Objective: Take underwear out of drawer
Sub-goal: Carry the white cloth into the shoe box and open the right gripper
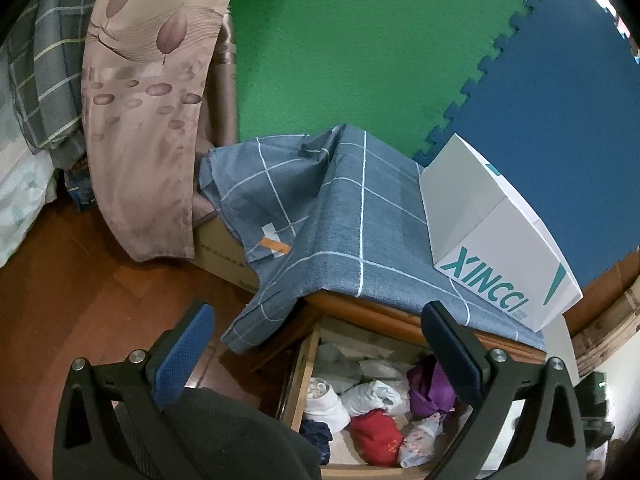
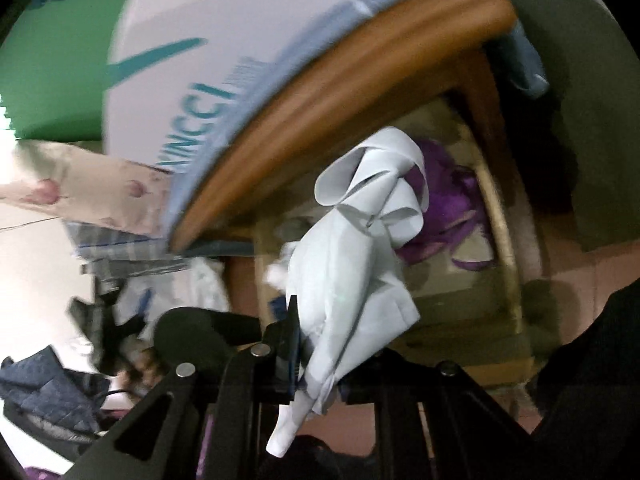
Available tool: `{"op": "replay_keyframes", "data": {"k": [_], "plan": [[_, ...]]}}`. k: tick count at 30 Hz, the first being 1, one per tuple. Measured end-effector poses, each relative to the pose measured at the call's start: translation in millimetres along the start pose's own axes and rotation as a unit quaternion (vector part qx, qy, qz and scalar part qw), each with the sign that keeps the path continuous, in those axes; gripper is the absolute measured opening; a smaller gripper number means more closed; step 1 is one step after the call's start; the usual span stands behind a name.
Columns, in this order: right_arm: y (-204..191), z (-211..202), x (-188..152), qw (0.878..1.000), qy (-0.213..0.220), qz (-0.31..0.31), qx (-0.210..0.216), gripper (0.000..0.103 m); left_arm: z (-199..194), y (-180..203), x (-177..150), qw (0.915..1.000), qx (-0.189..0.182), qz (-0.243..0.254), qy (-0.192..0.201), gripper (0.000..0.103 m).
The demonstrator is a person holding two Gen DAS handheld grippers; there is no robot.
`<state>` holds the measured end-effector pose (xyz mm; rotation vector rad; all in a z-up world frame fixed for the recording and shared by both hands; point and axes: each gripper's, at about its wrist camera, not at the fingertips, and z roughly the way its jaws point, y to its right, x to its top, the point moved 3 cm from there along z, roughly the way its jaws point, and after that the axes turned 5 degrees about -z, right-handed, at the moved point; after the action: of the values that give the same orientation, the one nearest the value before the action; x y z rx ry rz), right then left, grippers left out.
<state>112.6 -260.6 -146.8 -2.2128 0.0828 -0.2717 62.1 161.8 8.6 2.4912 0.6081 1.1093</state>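
The right gripper (image 2: 304,344) was clenched on white underwear (image 2: 352,264), holding it clear above the open drawer (image 1: 298,384) so the cloth hung free of the purple garment (image 2: 448,216) and other folded clothes below. The left gripper (image 1: 320,344), jaws spread and empty, hovered over the drawer.

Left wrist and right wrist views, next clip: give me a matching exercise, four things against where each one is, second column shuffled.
Things:
1. white box
2. red garment
3. white garment
4. checked blue cloth

Places:
A. lying in the open drawer
B. clamped in the right tool
C. draped over the cabinet top
D. standing on the cloth, on the cabinet top

Pairs: 1-D, 2-A, 3-B, 4-C
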Motion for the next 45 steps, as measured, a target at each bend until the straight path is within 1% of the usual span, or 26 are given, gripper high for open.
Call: {"op": "replay_keyframes", "data": {"k": [6, 8, 11, 13, 15, 18, 21, 25, 28, 30, 33, 37, 41, 45], "plan": [[-50.1, -35.2, -4.1, 0.997, 0.022, -0.030, 0.063, 0.014, 1.2, 0.5, 0.4, 1.0000, 0.006, 0.002, -0.003, 0.102], [-69.9, -51.7, -3.5, 0.994, 0.031, -0.035, 0.094, 0.014, 1.9, -0.3, 0.8, 1.0000, 0.006, -0.001, -0.006, 0.102], [-100.5, -78.0, 6.4, 0.988, 0.054, -0.045, 0.136, 0.014, 1.0, -2.9, 1.5, 1.0000, 0.003, -0.007, -0.004, 0.102], [-121.2, -96.4, 18.1, 0.983, 0.073, -0.055, 0.162, 0.014, 0.4, -4.1, 1.5, 0.9999, 0.002, -0.009, -0.003, 0.102], [-138.6, -109.9, 32.2, 0.978, 0.088, -0.067, 0.179, 0.014, 0.2, -5.0, 1.7, 0.9999, 0.000, -0.012, -0.003, 0.102], [-160.5, -124.6, 68.2, 0.972, 0.116, -0.080, 0.190, 0.014, 0.1, -5.2, 2.0, 0.9999, 0.000, -0.012, -0.002, 0.102], [-164.7, -124.8, 104.2, 0.971, 0.132, -0.079, 0.185, 0.014, 0.2, -4.8, 2.2, 1.0000, 0.004, -0.007, 0.000, 0.102], [-158.5, -111.3, 166.2, 0.974, 0.144, -0.058, 0.166, 0.014, -0.8, -3.8, 1.8, 1.0000, 0.006, 0.002, 0.004, 0.102], [-147.3, -94.1, 207.3, 0.977, 0.142, -0.029, 0.157, 0.014, -0.5, -3.8, 1.8, 1.0000, 0.005, 0.002, 0.004, 0.102], [-142.4, -79.8, 230.8, 0.980, 0.142, -0.017, 0.137, 0.014, -0.1, -4.2, 1.8, 1.0000, 0.004, 0.001, 0.005, 0.102], [-137.1, -55.7, 257.2, 0.985, 0.130, -0.004, 0.110, 0.014, 0.3, -4.1, 2.0, 1.0000, 0.004, 0.004, 0.003, 0.102], [-129.2, -26.9, 276.4, 0.990, 0.111, 0.015, 0.085, 0.014, 1.4, 0.4, 0.6, 0.9998, 0.008, 0.016, 0.005, 0.102], [-131.6, -0.8, 284.1, 0.994, 0.094, 0.012, 0.055, 0.014, 2.3, 5.3, -1.0, 0.9995, 0.011, 0.030, 0.007, 0.102], [-125.4, 19.4, 289.8, 0.998, 0.069, 0.009, -0.006, 0.017, 3.0, 7.1, -1.8, 0.9993, 0.013, 0.036, 0.005, 0.102]]}}
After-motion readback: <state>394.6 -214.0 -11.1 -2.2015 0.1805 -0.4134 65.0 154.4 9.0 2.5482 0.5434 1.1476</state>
